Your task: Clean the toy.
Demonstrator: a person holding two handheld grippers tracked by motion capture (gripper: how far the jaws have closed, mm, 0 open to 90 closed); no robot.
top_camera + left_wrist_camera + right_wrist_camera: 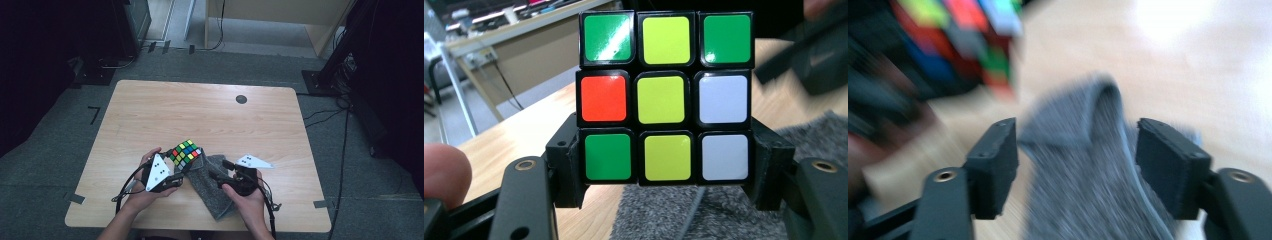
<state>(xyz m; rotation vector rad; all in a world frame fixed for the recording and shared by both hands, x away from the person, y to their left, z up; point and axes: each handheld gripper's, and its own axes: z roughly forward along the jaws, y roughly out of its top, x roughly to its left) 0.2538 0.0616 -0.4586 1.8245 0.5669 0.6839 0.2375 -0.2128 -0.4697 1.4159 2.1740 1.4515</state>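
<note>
The left gripper point(666, 175) has its two black jaws closed against the lower sides of a scrambled, multicoloured plastic puzzle cube point(666, 97), held partway along its travel by the cube's width; the face turned to the left gripper view shows green, yellow, orange and white stickers in a three-by-three grid. In the high view this left gripper point(176, 170), held in the person's left hand point(145, 187), carries the cube point(186, 152) at its tips, raised just over the near middle of the pale wooden table point(150, 115). The right gripper point(1077, 165) has its jaws standing apart, with the grey knitted fabric sock point(1083, 190) lying between them; the pads do not press on it. In the high view the right gripper point(220, 176), in the person's right hand point(247, 200), points toward the sock point(212, 187), which lies on the table just beside the left gripper's tips and under the right one. The cube appears blurred beyond the right gripper's left jaw, near the sock's open end.
</note>
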